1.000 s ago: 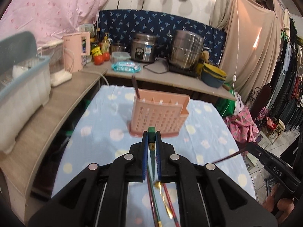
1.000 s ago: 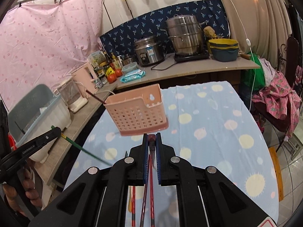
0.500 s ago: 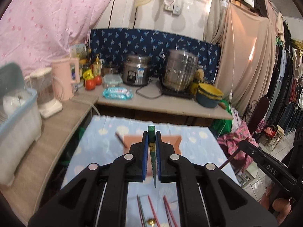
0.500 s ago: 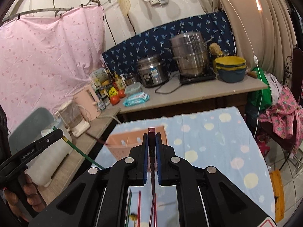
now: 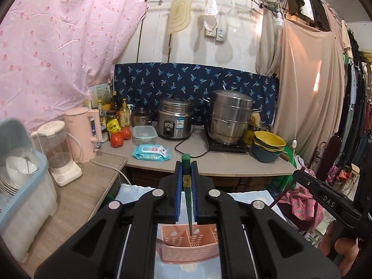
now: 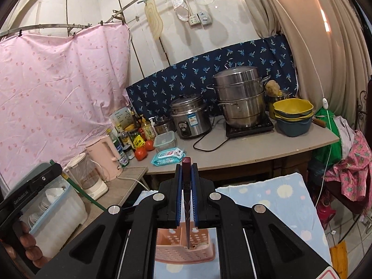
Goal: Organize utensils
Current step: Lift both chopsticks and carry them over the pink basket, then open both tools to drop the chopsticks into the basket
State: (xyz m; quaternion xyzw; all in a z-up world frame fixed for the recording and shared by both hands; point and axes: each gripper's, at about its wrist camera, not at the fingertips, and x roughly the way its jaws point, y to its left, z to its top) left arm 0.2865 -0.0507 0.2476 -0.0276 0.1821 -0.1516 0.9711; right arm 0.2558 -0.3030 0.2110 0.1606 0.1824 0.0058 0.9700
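Note:
My left gripper (image 5: 186, 166) is shut on a green chopstick (image 5: 187, 193) that hangs point-down over the pink utensil holder (image 5: 189, 247). Its tip sits just above a middle compartment. My right gripper (image 6: 186, 168) is shut on a dark red chopstick (image 6: 187, 200), likewise hanging point-down with its tip over the pink utensil holder (image 6: 184, 247). The holder stands on the blue dotted tablecloth (image 6: 274, 200). In the left wrist view the right gripper (image 5: 295, 174) shows at the right edge; the left gripper (image 6: 57, 169) shows at the left edge of the right wrist view.
Behind the table a counter (image 5: 232, 165) carries a rice cooker (image 5: 175, 121), a steel steamer pot (image 5: 230, 123), stacked bowls (image 5: 267, 145), a wipes pack (image 5: 151, 152), tomatoes and bottles. A pink kettle (image 5: 81, 134), a blender and a dish bin (image 5: 21, 186) stand at the left.
Both grippers have risen with their chopsticks, and the holder has slid from ahead of the fingers to below them. The chopsticks on the cloth have dropped out of view.

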